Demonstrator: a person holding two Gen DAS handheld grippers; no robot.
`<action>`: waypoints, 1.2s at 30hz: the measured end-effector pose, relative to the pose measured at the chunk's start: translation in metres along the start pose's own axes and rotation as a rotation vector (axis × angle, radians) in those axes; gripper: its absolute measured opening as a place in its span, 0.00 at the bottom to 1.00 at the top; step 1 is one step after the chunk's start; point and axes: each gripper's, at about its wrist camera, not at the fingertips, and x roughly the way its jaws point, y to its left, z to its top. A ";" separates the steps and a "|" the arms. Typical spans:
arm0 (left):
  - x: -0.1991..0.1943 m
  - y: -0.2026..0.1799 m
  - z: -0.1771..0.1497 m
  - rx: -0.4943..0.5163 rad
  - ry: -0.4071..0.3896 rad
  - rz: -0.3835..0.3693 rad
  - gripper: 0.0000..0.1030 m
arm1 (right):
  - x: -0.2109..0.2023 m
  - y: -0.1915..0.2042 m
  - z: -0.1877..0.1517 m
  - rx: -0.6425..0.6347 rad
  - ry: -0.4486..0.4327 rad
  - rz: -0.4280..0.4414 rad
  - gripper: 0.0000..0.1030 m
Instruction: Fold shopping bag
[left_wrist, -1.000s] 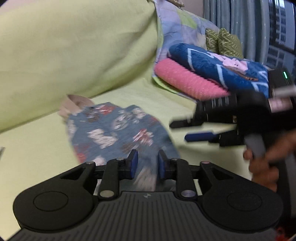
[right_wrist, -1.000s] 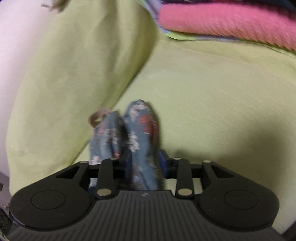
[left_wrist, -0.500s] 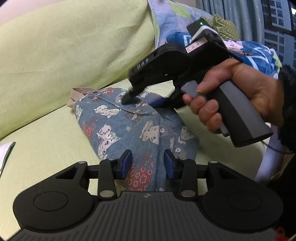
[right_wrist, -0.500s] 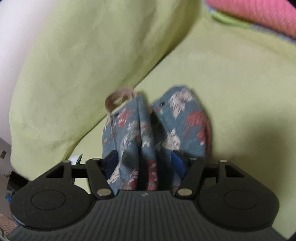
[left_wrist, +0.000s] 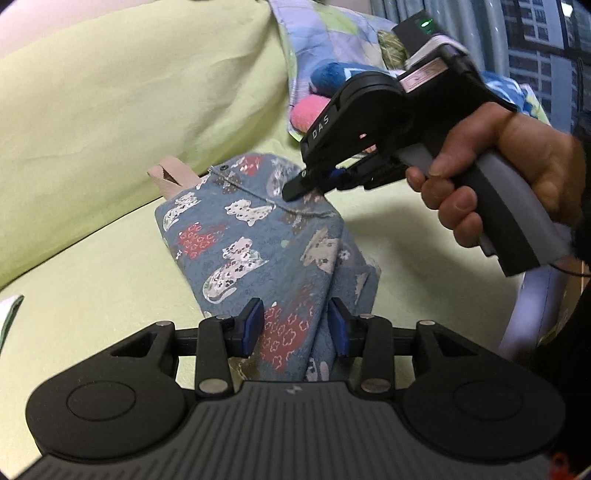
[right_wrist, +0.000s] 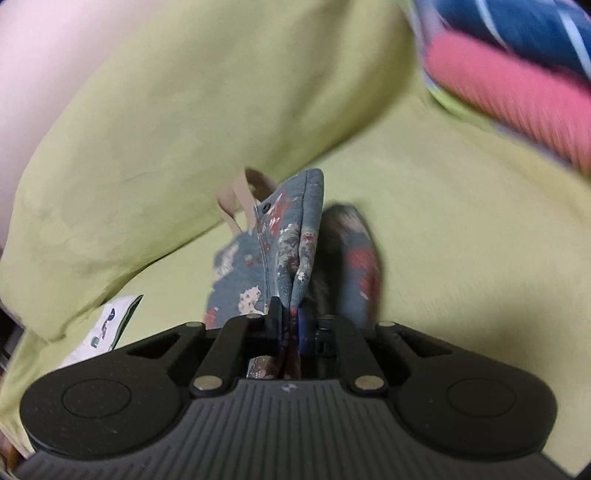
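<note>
Bag: shopping bag (left_wrist: 258, 236) of blue cat-print cloth is laid on the yellow-green bed (left_wrist: 92, 295), partly gathered into a bundle, just in front of a matching bolster (left_wrist: 129, 92).
Strap: a beige strap (left_wrist: 168, 175) is seen poking out at the far end, towards the bolster.
Right tool: the right tool (right_wrist: 291, 325) is shut tight on an upper edge layer of the bag; in the left view its tips (left_wrist: 314, 181) are seen pinching the far top edge, which is raised while a second lobe sags beside it.
Left tool: the left tool (left_wrist: 295, 325) is held about half open, its jaws standing either side of the near end of the bundle; whether the pads press the cloth cannot be told.
Surroundings: folded pink and blue blankets (left_wrist: 314, 107) are stacked well apart; a small paper slip (right_wrist: 107, 325) lies on the bed near the bag.
Risk: only a thin layer may be pinched, so a pull could slip it free or drag the bundle askew, since the near end is not pinned.
Risk: the loose strap could be caught inside the fold.
</note>
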 end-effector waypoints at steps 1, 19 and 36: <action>-0.001 0.001 0.000 0.006 -0.001 -0.001 0.45 | 0.003 -0.007 0.000 0.032 0.017 0.004 0.08; -0.008 0.038 0.010 -0.069 -0.049 -0.030 0.15 | -0.007 -0.011 -0.008 0.033 -0.009 -0.021 0.06; 0.016 0.019 0.000 0.028 0.016 -0.040 0.12 | 0.004 0.000 -0.024 -0.124 0.025 -0.192 0.05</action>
